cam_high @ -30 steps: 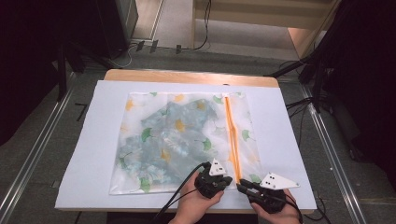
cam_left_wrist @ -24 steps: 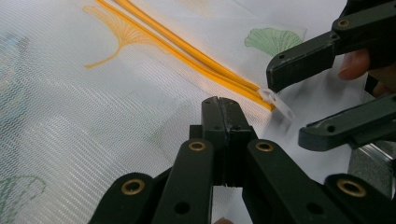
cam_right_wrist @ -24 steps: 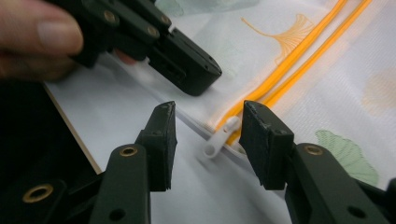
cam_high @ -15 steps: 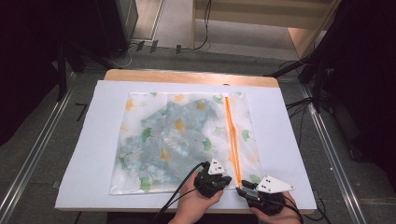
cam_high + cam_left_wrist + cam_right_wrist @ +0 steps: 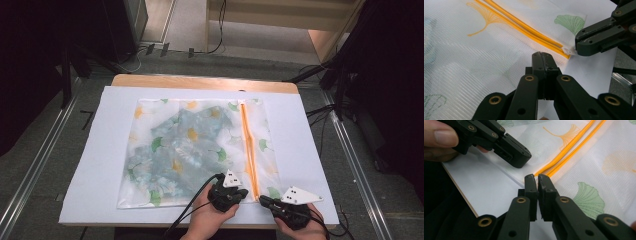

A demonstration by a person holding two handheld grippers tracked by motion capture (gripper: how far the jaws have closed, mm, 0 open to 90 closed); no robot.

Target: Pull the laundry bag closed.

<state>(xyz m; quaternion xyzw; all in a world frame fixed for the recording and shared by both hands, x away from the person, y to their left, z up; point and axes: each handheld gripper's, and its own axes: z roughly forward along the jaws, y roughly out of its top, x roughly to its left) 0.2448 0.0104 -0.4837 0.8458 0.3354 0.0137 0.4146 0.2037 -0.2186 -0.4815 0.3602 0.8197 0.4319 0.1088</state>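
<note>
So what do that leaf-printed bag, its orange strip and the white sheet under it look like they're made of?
The leaf-printed see-through bag looks like fine woven mesh fabric, likely synthetic: a wavy weave shows, and the contents show through it. The orange zipper strip seems to be smooth plastic or coated tape, with two raised glossy ridges. The white sheet looks like matte paper or thin board, flat and unreflective.

The left gripper [image 5: 543, 58] sat closed on the mesh bag [image 5: 474, 57], beside its orange zipper [image 5: 524, 28]; the right gripper [image 5: 577, 48] pinched the zipper's white end
</note>
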